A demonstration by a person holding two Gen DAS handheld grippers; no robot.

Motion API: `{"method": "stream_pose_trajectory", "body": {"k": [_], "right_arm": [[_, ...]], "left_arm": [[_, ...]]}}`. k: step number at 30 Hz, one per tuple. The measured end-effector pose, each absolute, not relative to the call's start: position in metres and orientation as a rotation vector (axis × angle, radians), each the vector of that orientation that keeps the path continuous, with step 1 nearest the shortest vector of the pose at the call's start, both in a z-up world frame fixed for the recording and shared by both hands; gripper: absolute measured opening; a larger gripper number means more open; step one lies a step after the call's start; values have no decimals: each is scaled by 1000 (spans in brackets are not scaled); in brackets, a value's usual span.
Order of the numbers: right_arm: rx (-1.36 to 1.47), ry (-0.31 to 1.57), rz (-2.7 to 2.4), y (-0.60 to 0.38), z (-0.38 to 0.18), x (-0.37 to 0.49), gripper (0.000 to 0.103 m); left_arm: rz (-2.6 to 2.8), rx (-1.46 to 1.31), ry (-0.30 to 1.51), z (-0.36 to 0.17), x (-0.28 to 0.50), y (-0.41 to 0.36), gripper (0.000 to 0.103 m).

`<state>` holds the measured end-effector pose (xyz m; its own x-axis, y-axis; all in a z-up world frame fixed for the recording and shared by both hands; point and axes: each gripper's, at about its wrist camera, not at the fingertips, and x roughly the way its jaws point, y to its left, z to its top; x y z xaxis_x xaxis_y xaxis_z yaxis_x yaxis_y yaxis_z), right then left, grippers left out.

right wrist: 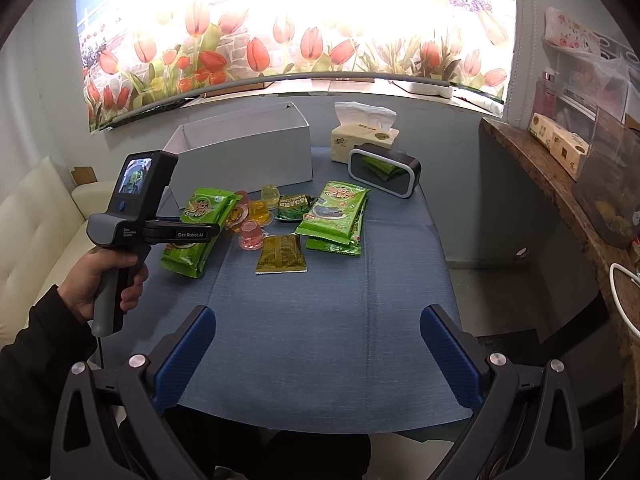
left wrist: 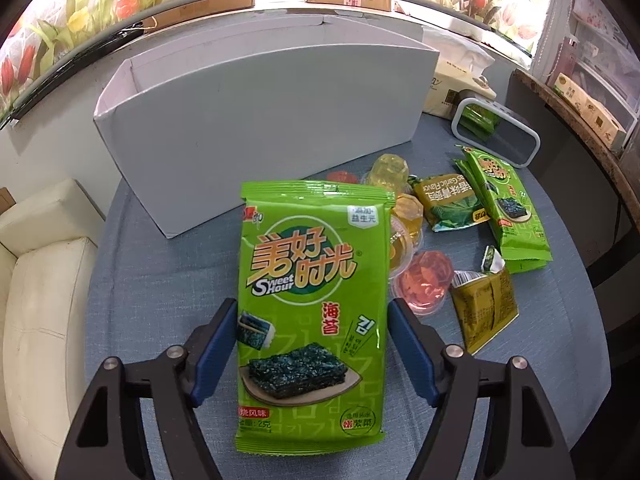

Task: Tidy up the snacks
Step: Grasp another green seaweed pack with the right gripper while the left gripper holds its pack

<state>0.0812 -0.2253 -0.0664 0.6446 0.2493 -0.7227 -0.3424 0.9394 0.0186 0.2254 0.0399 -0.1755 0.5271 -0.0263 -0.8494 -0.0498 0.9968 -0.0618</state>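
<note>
Left hand-held gripper (left wrist: 312,354) angled down, clamping seaweed packet (left wrist: 312,304)

Near half of the tabletop (right wrist: 320,340): bare cloth, open passage. Far half: white box (right wrist: 248,156) at the far left corner, tissue pack (right wrist: 362,136) and clock (right wrist: 384,172) far right, snack pile (right wrist: 300,220) between, blocking the middle.
</note>
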Motion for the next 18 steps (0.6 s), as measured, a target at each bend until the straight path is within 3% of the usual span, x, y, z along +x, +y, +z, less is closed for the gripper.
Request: {"method": "stream_pose_trajectory", "body": {"k": [6, 18], "right_arm": [[-119, 807, 331, -227, -67, 83, 103], [-121, 807, 333, -215, -77, 96, 103]], "left_arm": [[5, -102, 999, -172, 223, 45, 68], [-11, -86, 934, -134, 185, 40, 67]]}}
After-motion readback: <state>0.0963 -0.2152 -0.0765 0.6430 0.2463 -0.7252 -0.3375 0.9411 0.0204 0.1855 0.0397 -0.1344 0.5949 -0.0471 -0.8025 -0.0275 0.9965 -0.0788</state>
